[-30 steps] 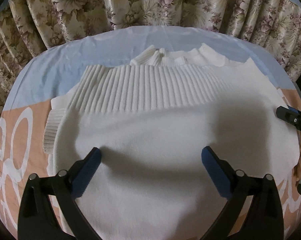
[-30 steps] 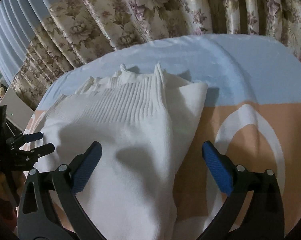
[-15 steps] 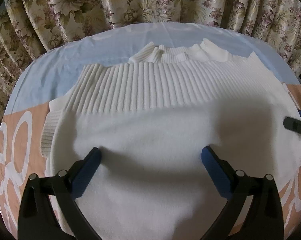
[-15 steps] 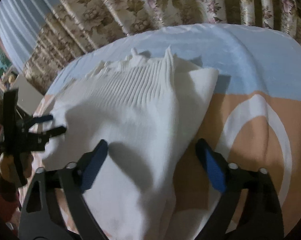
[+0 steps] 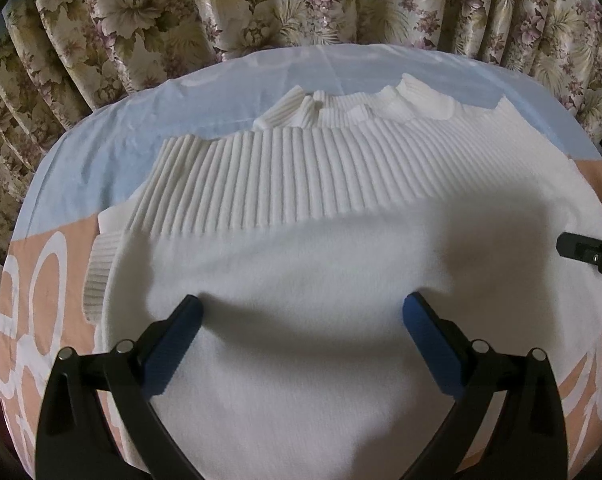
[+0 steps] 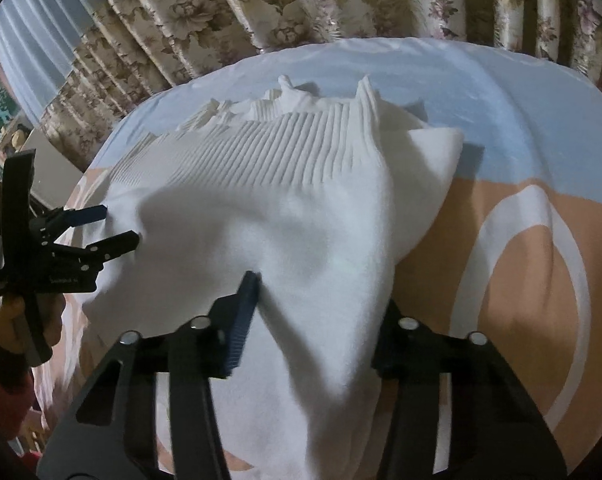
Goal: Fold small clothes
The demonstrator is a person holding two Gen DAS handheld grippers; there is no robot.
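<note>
Both hand-held grippers: left [image 5: 301,320] spread; right [image 6: 313,320] pinching sweater [image 5: 321,272].

soft ribbed knit sweater [image 5: 301,240], glossy curtains [image 5: 261,4].

A white knit sweater [image 5: 301,264] fills the centre of the left wrist frame, lying spread out. A ribbed band crosses its upper part; a ribbed cuff [image 5: 101,272] shows at left. Its right edge bunches upward [image 6: 341,240].

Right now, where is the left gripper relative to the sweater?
In the right wrist view, the left gripper sits at far left, open at the white sweater's left edge, across from the right gripper.
</note>
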